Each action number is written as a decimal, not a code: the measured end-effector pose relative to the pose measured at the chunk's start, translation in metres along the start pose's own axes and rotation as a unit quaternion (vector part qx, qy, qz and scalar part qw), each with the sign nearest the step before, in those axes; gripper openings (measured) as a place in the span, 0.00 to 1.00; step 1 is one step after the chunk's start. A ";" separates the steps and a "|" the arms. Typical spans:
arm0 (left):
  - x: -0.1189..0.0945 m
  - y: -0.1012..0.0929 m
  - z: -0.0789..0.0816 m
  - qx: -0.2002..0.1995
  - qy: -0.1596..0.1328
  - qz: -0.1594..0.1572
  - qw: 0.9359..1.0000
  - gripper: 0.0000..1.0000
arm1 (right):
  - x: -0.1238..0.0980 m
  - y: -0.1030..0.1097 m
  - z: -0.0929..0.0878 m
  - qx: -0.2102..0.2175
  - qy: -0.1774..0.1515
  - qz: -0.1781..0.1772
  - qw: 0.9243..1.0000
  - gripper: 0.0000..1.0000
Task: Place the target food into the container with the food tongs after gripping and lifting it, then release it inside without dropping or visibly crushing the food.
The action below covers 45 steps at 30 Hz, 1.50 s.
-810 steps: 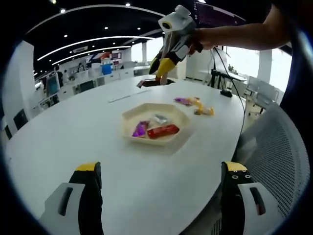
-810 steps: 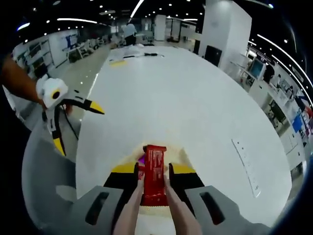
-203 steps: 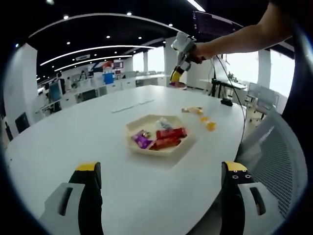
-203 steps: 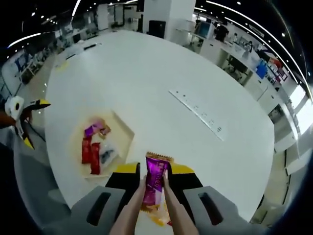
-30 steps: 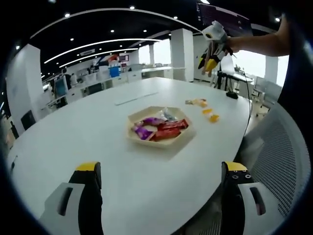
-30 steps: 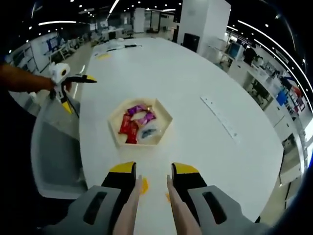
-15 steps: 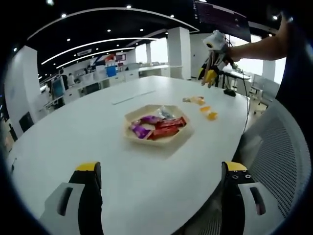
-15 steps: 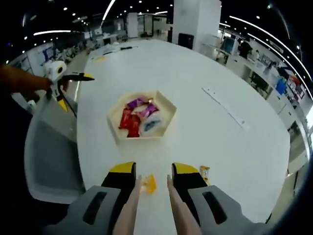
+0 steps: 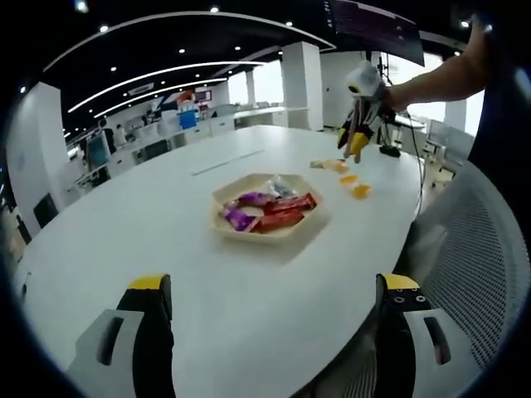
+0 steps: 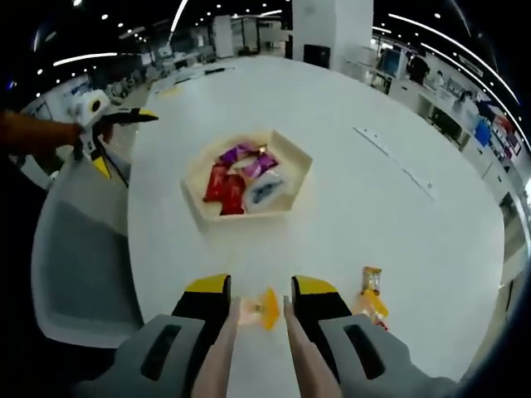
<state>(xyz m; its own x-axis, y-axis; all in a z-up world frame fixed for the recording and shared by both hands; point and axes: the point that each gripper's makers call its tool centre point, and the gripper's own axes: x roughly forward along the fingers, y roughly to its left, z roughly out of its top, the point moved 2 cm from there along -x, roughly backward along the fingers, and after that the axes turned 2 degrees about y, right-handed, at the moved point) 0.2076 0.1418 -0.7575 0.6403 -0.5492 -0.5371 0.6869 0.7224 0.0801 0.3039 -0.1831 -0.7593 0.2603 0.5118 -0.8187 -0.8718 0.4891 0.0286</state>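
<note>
Right gripper view: the right tongs [image 10: 260,308], two pale slender arms tipped between yellow-capped jaws, stand slightly parted and empty, with a small yellow candy [image 10: 268,308] on the counter [image 10: 357,199] framed between their tips. A second ago the tips framed bare counter with only an orange speck beside them, and half a second ago the candy lay just above the left tip; the tongs have dropped and advanced over it. Judged from this, the previous piece is delivered and the grip on the next one is about to begin. To the right lie an orange-yellow wrapper [image 10: 369,282] and, beside it, a further yellow piece partly hidden by the jaw housing.

Beyond, the tray [image 10: 199,201], a shallow cream hexagon with a raised rim, holds red, purple and silver-blue foil packets [image 10: 242,184], glossy and crinkled. The counter is smooth, matt white and oval.

Left gripper view: the left tongs [image 9: 270,303] are spread wide and hold nothing, hovering near the counter's edge well short of the tray [image 9: 224,199]. The right tongs [image 9: 356,141] hang low over the loose candies [image 9: 353,184], lower than a second ago. A grey mesh chair [image 9: 481,249] stands alongside.
</note>
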 end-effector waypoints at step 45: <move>0.003 0.000 -0.005 0.000 0.014 -0.003 1.000 1.00 | 0.044 0.009 -0.035 0.068 0.028 0.005 0.997 0.23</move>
<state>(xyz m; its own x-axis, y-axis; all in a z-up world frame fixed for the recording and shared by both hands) 0.2075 0.1425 -0.7632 0.6264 -0.5408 -0.5613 0.6901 0.7196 0.0768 0.2935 -0.1809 -0.8151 0.2256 0.4791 -0.8483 -0.8090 0.5773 0.1109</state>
